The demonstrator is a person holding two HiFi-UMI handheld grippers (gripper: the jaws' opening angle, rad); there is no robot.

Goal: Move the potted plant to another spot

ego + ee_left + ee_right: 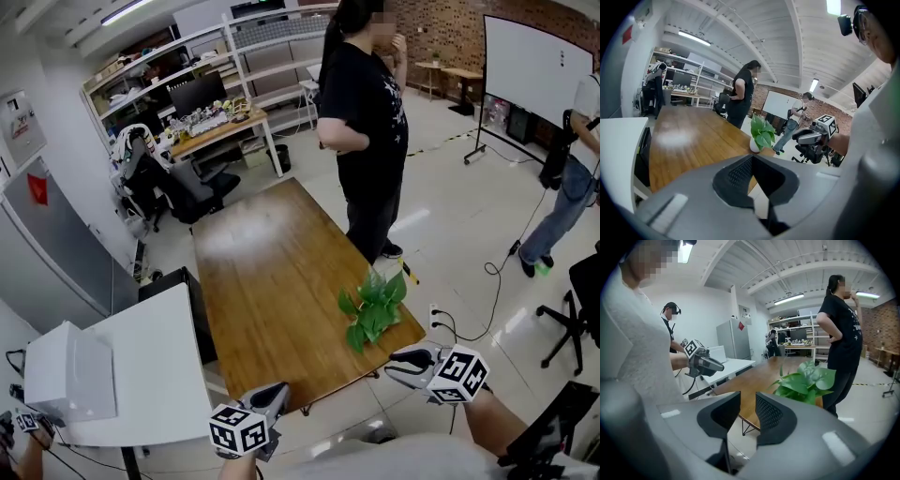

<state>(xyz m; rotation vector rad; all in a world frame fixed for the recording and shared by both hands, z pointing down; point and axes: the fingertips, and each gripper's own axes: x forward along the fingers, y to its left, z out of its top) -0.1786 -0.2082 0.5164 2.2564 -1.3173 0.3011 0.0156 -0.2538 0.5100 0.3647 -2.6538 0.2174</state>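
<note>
Though untouched, the white pot point(754, 146) holds leaves point(762, 131).

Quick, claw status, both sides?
Left claw: closed, empty.
Right claw: slightly open, nothing between; potted plant ahead, not held.

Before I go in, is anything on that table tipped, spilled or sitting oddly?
Nothing is tipped or spilled. The potted plant stands upright on the wooden table. The only oddity is that it sits very close to the table's near right corner, right by the edge.
</note>
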